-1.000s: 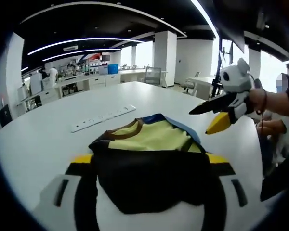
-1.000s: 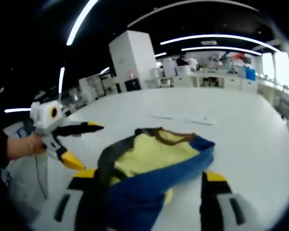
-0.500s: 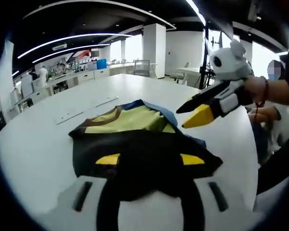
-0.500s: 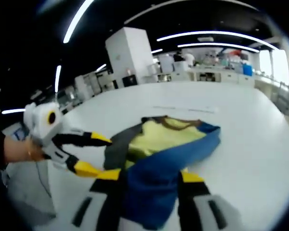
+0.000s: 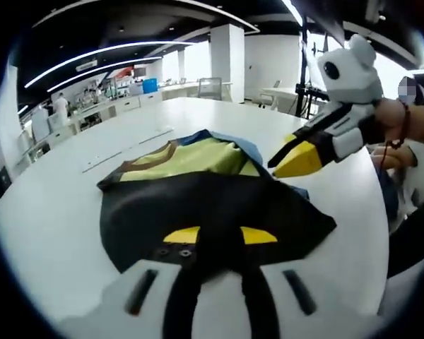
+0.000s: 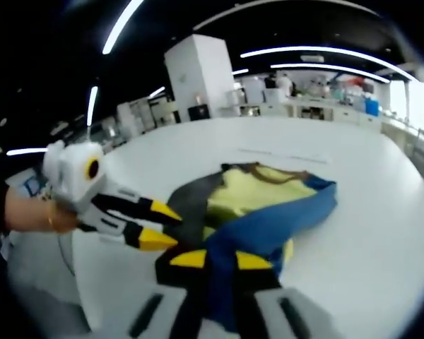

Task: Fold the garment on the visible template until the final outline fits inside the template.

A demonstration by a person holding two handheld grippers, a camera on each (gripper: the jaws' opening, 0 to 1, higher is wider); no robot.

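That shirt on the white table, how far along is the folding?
Early, it seems. Done: the garment lies bunched on the table, its yellow front showing. In hand: the left gripper is clamped on its black edge, and the right gripper is clamped on its blue sleeve. Left: I can't make out a template, and the outline looks loose and uneven, so the folding remains.

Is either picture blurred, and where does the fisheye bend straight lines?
Left gripper view: fairly sharp on the garment; the ceiling lights curve strongly. Right gripper view: softer, with motion blur on the garment and left claw; the table edge bows.
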